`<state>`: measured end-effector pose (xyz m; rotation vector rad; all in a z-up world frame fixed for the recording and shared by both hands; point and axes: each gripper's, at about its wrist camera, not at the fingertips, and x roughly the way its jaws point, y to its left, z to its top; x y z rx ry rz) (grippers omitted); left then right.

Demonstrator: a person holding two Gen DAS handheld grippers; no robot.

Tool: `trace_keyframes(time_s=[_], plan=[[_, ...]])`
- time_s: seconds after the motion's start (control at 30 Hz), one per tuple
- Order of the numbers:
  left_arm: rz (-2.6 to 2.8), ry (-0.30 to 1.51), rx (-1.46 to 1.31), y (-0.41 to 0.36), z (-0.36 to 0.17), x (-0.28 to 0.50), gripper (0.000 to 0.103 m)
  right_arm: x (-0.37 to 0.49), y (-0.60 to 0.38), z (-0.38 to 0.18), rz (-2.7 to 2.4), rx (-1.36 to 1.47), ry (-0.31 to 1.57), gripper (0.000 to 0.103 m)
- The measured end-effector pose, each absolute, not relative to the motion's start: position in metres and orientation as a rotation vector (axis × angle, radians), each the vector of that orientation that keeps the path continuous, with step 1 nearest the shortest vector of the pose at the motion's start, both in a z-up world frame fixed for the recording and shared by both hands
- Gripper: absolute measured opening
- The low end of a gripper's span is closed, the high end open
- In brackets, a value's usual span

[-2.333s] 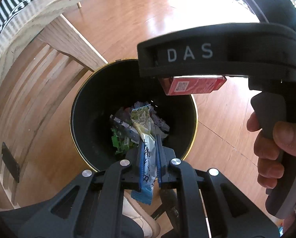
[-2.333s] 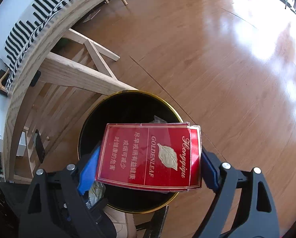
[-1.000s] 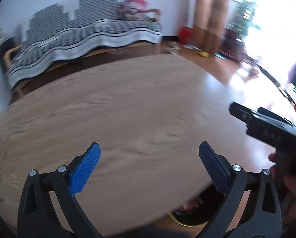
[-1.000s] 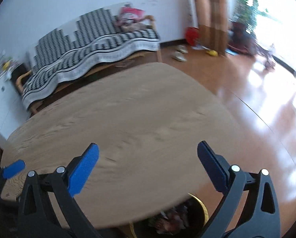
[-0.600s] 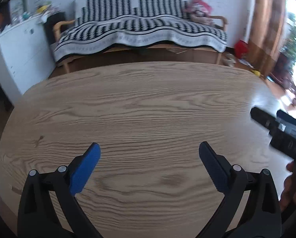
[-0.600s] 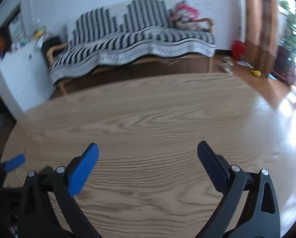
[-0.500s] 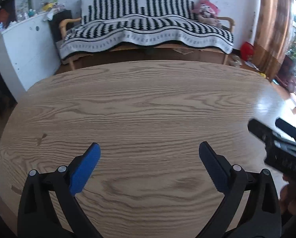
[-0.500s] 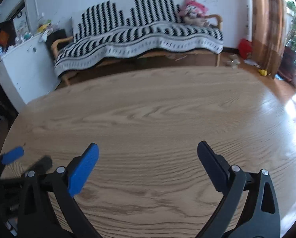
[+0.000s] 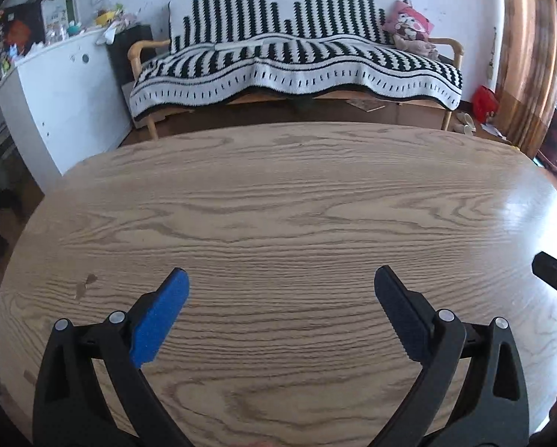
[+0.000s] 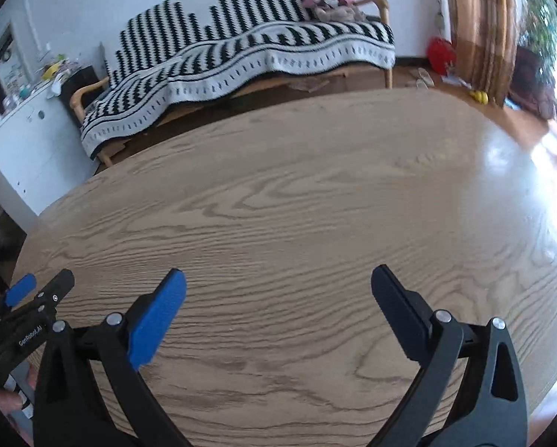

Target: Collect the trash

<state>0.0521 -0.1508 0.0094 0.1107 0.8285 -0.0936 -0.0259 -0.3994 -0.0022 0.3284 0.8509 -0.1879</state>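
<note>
— Left wrist view: what shows?
— The left gripper (image 9: 280, 290) is spread wide, holding nothing, above a wood-grain surface (image 9: 278, 201). No trash is visible; a striped sofa (image 9: 293, 56) stands beyond the far edge.
— And the right wrist view?
— The right gripper (image 10: 278, 290) is also spread and unloaded. At the surface's left edge, the other tool reads "GenRobot.AI" (image 10: 30, 336).

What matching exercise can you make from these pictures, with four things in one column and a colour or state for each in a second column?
Things:
1. left tool
2. sofa blanket
3. table
4. cabinet

Colour or state:
A. white
B. open and holding nothing
C. black and white stripes
D. light wood grain

Pairs: 1-B, 2-C, 3-D, 4-A
</note>
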Motion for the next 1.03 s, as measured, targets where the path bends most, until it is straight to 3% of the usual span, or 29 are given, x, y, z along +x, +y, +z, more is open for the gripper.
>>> trace_keyframes(time_s=[0.73, 1.03], plan=[[-0.122, 0.835, 0.003, -0.139, 0.010, 0.045, 0.097, -0.037, -0.393, -0.001, -0.196, 0.289, 0.865, 0.096], [-0.098, 0.825, 0.103, -0.144, 0.013, 0.045, 0.097, -0.036, -0.388, -0.002, -0.210, 0.255, 0.872, 0.096]])
